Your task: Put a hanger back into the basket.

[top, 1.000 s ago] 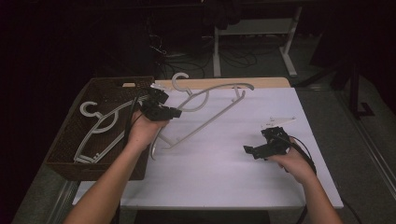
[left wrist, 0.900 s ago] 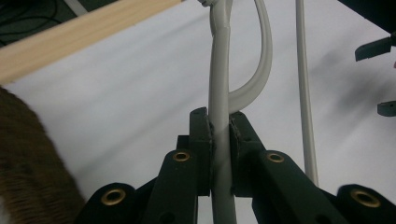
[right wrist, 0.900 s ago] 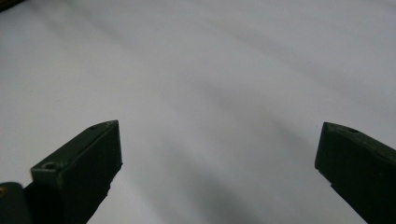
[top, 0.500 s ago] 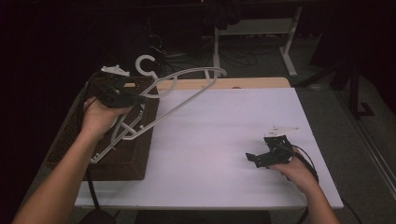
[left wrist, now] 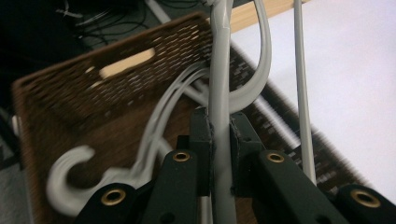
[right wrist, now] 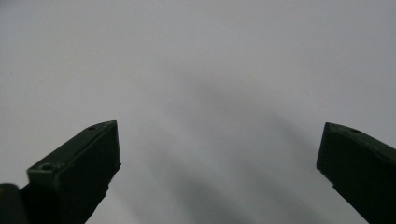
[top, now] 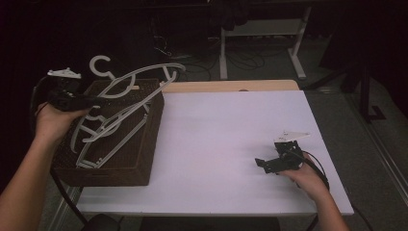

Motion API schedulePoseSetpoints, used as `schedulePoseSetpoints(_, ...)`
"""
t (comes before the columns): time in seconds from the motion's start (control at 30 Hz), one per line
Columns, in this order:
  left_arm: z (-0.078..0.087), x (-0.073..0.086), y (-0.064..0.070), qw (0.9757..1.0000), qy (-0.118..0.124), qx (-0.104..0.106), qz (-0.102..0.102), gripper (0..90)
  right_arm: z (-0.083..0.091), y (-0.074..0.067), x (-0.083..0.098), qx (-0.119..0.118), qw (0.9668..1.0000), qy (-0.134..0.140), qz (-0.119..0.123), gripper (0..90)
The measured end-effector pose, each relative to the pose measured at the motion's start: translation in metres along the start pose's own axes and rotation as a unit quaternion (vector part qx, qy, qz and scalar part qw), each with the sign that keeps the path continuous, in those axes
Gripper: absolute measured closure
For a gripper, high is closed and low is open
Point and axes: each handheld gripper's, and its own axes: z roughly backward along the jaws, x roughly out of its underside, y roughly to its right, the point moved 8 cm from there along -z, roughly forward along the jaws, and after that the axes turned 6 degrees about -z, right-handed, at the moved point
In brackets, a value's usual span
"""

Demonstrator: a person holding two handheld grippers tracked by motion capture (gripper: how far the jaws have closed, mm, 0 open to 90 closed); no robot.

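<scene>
My left gripper (top: 97,102) is shut on one arm of a white plastic hanger (top: 144,77), which tilts in the air above a brown wicker basket (top: 110,175) at the table's left edge. In the left gripper view the jaws (left wrist: 219,119) pinch the hanger's bar (left wrist: 219,56) over the basket (left wrist: 70,88). At least one more white hanger (top: 115,144) lies inside the basket, its hook (left wrist: 65,182) near the bottom. My right gripper (top: 265,166) rests open on the white table at the front right, with nothing between its jaws (right wrist: 219,140).
The white tabletop (top: 231,139) stretches between the basket and the right hand. A wooden strip (top: 231,86) runs along its far edge. Beyond it, white desk legs (top: 223,53) and cables stand on the dark floor.
My left hand has carried the hanger leftward and upward, from the table beside the basket to above the basket. The right hand has stayed where it was.
</scene>
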Motion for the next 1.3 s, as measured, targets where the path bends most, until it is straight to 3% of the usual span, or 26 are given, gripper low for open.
schedulePoseSetpoints(0.23,0.018,0.037,-0.036,0.9995,-0.013,-0.022,0.021,82.3,0.000,0.004,0.001,0.008,1.0000,-0.002,-0.003,0.0)
schedulePoseSetpoints(0.47,0.020,0.062,-0.054,0.9985,-0.031,-0.032,0.031,82.3,0.000,0.004,0.000,0.011,0.9999,0.000,-0.005,0.0)
schedulePoseSetpoints(0.83,-0.003,0.071,-0.061,0.9970,-0.053,-0.041,0.040,82.3,0.000,0.007,0.001,0.016,0.9999,-0.002,-0.004,0.0)
schedulePoseSetpoints(0.9,-0.007,0.075,-0.060,0.9961,-0.071,-0.043,0.031,82.3,0.001,0.007,0.001,0.016,0.9999,-0.001,-0.005,0.0)
schedulePoseSetpoints(1.07,-0.019,0.084,-0.056,0.9955,-0.080,-0.032,0.037,82.1,0.001,0.008,0.001,0.017,0.9998,-0.001,-0.007,0.0)
schedulePoseSetpoints(1.13,-0.025,0.090,-0.054,0.9953,-0.084,-0.016,0.045,81.5,0.001,0.007,0.001,0.017,0.9998,-0.001,-0.005,0.0)
schedulePoseSetpoints(1.17,-0.027,0.093,-0.054,0.9952,-0.085,-0.015,0.045,79.9,0.001,0.007,0.001,0.017,0.9998,-0.001,-0.004,0.0)
schedulePoseSetpoints(1.23,-0.027,0.094,-0.056,0.9956,-0.072,-0.023,0.055,62.4,0.001,0.007,0.000,0.017,0.9998,-0.001,-0.004,0.0)
schedulePoseSetpoints(1.3,-0.025,0.092,-0.056,0.9962,-0.057,-0.020,0.063,57.5,0.001,0.007,0.000,0.017,0.9999,0.000,-0.003,0.0)
